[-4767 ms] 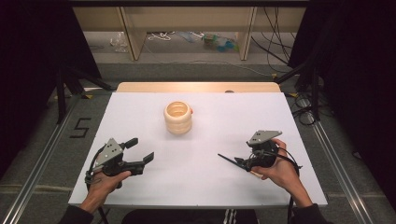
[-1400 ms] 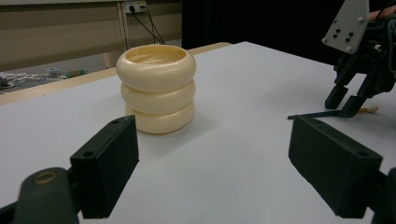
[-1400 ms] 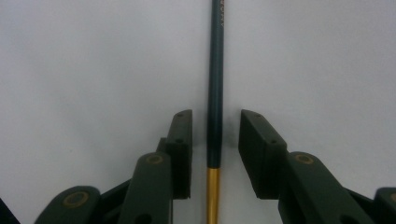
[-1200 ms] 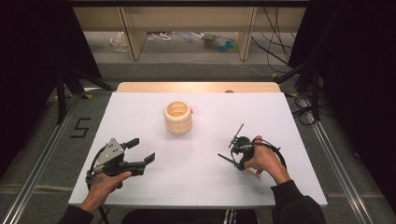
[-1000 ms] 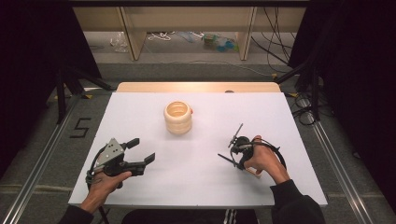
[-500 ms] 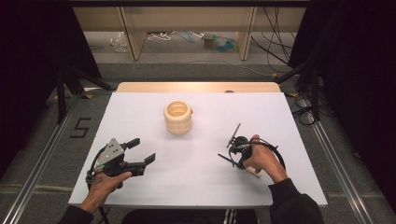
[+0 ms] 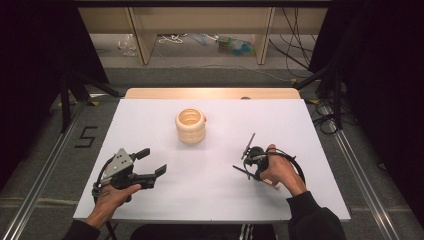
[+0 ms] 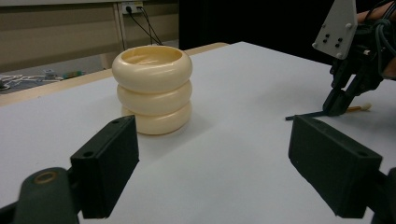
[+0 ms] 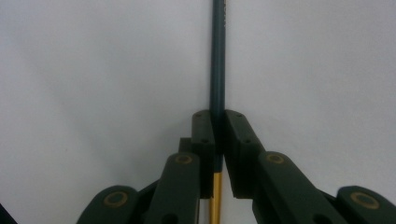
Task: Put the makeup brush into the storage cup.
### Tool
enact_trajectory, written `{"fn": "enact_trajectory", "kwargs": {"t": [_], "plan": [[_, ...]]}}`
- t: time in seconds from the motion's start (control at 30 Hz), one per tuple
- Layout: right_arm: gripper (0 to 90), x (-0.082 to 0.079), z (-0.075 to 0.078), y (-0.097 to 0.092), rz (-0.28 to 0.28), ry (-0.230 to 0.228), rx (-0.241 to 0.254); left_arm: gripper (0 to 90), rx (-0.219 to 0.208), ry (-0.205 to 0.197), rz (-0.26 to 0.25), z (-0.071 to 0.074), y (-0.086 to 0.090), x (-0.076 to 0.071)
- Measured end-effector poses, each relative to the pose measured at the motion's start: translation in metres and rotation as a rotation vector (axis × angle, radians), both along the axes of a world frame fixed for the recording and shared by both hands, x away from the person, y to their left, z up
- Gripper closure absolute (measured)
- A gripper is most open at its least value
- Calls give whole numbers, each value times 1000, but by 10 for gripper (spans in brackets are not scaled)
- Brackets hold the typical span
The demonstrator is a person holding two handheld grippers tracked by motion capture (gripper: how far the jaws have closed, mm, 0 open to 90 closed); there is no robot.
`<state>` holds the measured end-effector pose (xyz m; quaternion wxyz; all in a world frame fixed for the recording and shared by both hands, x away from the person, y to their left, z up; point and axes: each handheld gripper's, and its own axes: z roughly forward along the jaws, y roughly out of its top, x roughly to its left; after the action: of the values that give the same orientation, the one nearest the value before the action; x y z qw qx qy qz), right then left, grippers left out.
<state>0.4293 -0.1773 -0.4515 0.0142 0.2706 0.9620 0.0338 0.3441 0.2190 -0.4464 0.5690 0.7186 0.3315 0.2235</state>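
While the left claw rests near the left edge of the white surface, its jaws stand released and wide apart with nothing between them, and its camera looks between them toward the cream holder, a cup built of three stacked rings that stands upright toward the far middle of the surface. This idle, aimed pose suggests that the left hand is waiting in reserve, perhaps to steady the holder later. To the right, well apart from the holder, the right hand has tipped the right claw down against the surface. Its jaws have just been closing and now stand clenched on a thin pencil-like stick. The stick has a dark green shaft and a yellow near part, and it runs straight out between the pads, lying flat on the surface. In the left claw's view a pale tip of the stick shows beside the right claw. Gripping across the shaft probably serves to lift the stick cleanly; the open-topped holder looks like its likely destination.
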Motion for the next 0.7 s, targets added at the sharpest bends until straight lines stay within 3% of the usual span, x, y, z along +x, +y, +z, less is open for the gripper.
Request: {"fn": "enact_trajectory", "kwargs": {"t": [0.3, 0.57, 0.7], "plan": [[831, -3, 10, 3, 25, -48, 16, 161, 2, 7, -2, -1, -1, 0], [831, -12, 28, 17, 127, -110, 58, 161, 21, 11, -29, -1, -4, -1], [831, -21, 36, 30, 142, -126, 71, 161, 26, 14, -48, -1, -6, -2]]}}
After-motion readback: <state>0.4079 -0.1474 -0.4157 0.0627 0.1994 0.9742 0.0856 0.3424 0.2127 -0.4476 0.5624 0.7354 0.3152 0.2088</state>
